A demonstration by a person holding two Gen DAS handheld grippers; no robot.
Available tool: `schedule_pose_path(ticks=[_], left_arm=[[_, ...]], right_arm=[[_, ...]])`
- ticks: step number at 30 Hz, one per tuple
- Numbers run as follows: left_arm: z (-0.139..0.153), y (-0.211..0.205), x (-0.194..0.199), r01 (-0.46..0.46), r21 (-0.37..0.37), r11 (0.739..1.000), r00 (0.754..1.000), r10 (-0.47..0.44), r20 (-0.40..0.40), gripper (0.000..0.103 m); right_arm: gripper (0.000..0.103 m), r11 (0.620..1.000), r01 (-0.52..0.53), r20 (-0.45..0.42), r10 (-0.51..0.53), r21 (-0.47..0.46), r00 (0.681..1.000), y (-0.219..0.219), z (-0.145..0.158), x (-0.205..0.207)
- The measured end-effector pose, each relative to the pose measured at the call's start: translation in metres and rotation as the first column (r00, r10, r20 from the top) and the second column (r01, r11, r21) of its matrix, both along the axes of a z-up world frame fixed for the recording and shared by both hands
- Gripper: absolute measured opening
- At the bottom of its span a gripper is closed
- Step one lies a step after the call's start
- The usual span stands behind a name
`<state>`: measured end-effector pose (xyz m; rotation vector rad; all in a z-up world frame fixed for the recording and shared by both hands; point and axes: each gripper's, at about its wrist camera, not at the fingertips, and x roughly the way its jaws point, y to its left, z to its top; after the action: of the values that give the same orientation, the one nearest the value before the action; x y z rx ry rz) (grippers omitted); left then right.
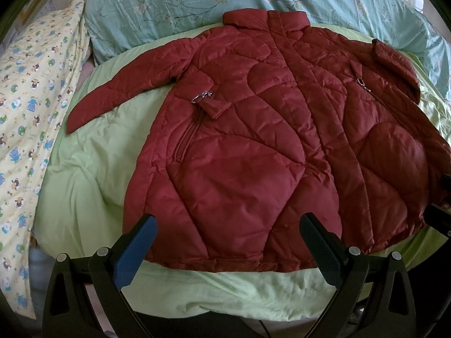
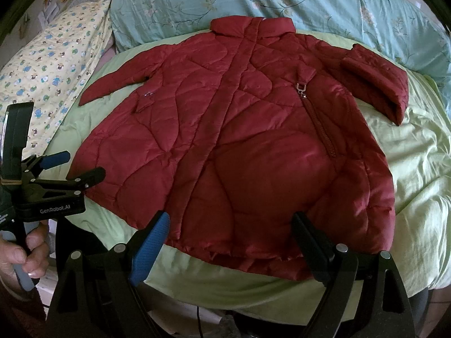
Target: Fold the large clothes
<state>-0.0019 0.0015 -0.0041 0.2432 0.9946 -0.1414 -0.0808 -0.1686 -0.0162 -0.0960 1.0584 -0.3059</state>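
1. A dark red quilted puffer jacket (image 1: 253,140) lies front side up, closed down the middle, spread flat on a pale green quilt (image 1: 84,183) covering the bed; its collar (image 1: 265,19) points toward the far pillows.
2. One sleeve (image 1: 118,90) stretches out flat to the side; the other sleeve (image 2: 377,84) is bent back, its cuff raised.
3. The left hand-held gripper (image 1: 228,242) hovers near the hem, its jaws wide apart, nothing between them.
4. The right hand-held gripper (image 2: 231,242) hangs over the hem farther along, jaws likewise wide apart and empty.
5. In the right wrist view a person's hand (image 2: 25,253) grips the left tool's handle.
6. A teal floral pillow (image 1: 197,5) and a yellow cartoon-print pillow (image 1: 36,98) border the quilt.
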Motion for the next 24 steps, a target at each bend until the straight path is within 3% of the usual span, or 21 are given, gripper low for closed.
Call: schedule_pose_path(ticks=[22, 24], left_arm=[[-0.014, 0.005, 0.016, -0.001, -0.008, 1.000, 0.999, 0.000, -0.038, 0.102], [-0.016, 0.006, 0.020, 0.000, -0.021, 1.000, 0.998, -0.001, -0.056, 0.102]], right_arm=[[0.089, 0.999, 0.035, -0.067, -0.034, 0.020, 0.997, -0.005, -0.001, 0.009], [0.089, 0.999, 0.030, -0.023, -0.029, 0.018, 0.999, -0.008, 0.002, 0.011]])
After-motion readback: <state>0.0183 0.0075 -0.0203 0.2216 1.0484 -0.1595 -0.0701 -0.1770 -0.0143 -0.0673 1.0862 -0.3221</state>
